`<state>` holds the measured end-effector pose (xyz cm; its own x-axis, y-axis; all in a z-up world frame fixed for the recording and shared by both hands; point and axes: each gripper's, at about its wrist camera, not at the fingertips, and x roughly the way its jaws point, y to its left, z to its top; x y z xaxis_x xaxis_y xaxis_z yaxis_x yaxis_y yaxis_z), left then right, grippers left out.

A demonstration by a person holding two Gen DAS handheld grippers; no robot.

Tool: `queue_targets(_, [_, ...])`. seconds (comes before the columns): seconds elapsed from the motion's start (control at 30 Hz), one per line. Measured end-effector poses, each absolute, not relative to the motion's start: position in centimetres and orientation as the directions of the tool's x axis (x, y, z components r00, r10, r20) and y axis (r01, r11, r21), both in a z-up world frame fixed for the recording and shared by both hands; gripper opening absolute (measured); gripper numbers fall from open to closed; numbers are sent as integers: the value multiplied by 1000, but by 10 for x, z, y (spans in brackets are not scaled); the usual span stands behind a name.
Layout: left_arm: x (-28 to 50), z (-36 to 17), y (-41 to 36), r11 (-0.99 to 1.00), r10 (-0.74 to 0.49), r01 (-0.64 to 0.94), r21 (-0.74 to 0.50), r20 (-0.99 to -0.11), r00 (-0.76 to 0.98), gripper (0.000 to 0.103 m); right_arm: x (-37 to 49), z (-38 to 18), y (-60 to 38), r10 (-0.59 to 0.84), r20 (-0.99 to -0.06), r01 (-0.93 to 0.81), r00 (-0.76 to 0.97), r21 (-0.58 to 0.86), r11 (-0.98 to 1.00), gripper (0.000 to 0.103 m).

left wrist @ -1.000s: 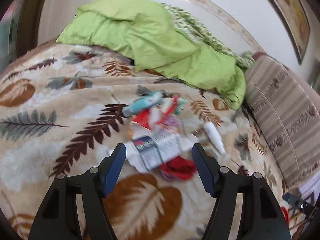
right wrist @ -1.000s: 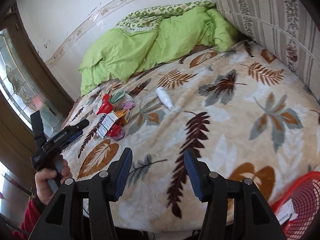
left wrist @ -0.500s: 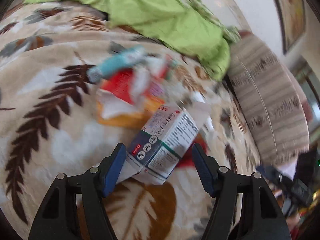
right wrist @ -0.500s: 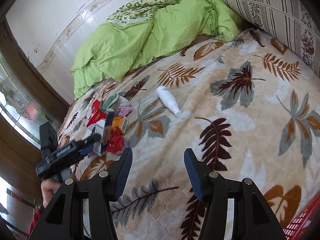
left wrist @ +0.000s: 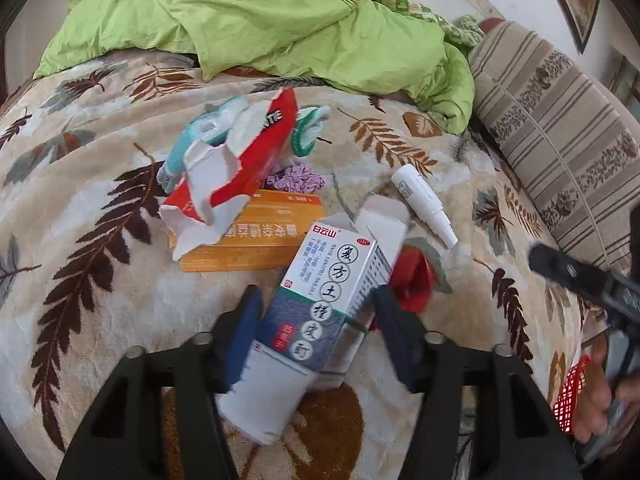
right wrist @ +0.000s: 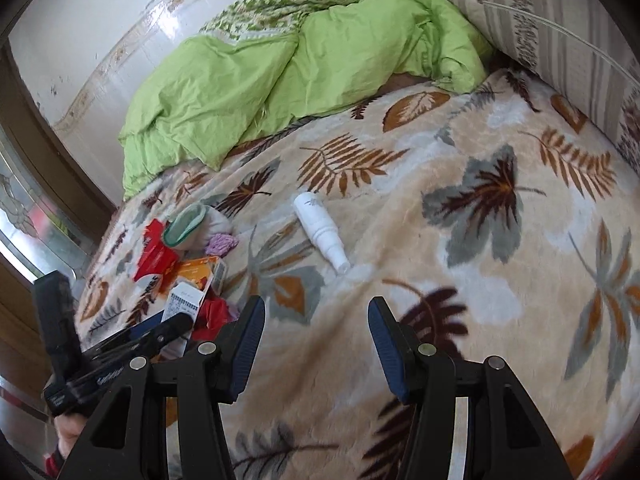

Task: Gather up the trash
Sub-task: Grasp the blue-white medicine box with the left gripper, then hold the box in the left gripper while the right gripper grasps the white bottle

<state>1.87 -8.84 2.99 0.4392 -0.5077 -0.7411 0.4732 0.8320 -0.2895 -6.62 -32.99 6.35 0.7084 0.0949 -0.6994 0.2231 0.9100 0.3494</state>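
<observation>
A pile of trash lies on the leaf-patterned blanket. My left gripper is open, its fingers on either side of a white and blue medicine box, apart from it. Behind it lie an orange box, a torn red and white carton, a red wrapper, a purple scrap and a white spray bottle. My right gripper is open and empty above the blanket, with the bottle ahead and the pile to its left.
A rumpled green quilt lies at the back of the bed. A striped cushion stands along the right. A red mesh basket shows at the lower right of the left wrist view. A wooden door frame is on the left.
My left gripper has moved forward until the medicine box lies between its open fingers. My right gripper has moved forward over the blanket, closer to the white bottle.
</observation>
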Motion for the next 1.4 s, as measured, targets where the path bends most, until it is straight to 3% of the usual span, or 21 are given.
queue_targets(0.17, [16,35,-83,822,-532,475,-314,-722,443,44,-10,52,-333,72,-717,216,693,301,929,57])
queue_targets(0.37, [16,36,-75,803,-567,472,-365,-711,416,41,41,21,-328,13,-756,214,655,202,956,57])
queue_targets(0.43, [15,37,-75,802,-565,477,-359,-715,412,41,48,12,-326,28,-765,206,643,208,956,48])
queue_targets(0.47, [15,36,-75,805,-560,478,-352,-718,413,41,50,8,-324,28,-771,203,636,203,958,37])
queue_targets(0.6, [19,31,-73,812,-551,462,-357,-731,403,42,46,9,-317,5,-757,197,653,177,964,36])
queue_targets(0.73, [22,21,-76,830,-522,436,-348,-761,385,42,31,18,-317,-2,-746,217,666,190,958,36])
queue_targets(0.8, [21,19,-79,834,-511,439,-335,-769,383,32,20,25,-315,-17,-735,225,678,185,957,36])
queue_targets(0.93, [11,25,-83,846,-484,450,-285,-764,427,32,-9,41,-313,-25,-713,237,701,200,951,36])
queue_targets(1.2, [-27,56,-75,859,-484,439,-262,-694,533,32,-81,75,-278,-4,-627,167,779,201,965,36])
queue_targets(1.4, [-75,88,-61,891,-424,424,-161,-628,653,32,-134,94,-257,21,-560,110,828,199,974,36])
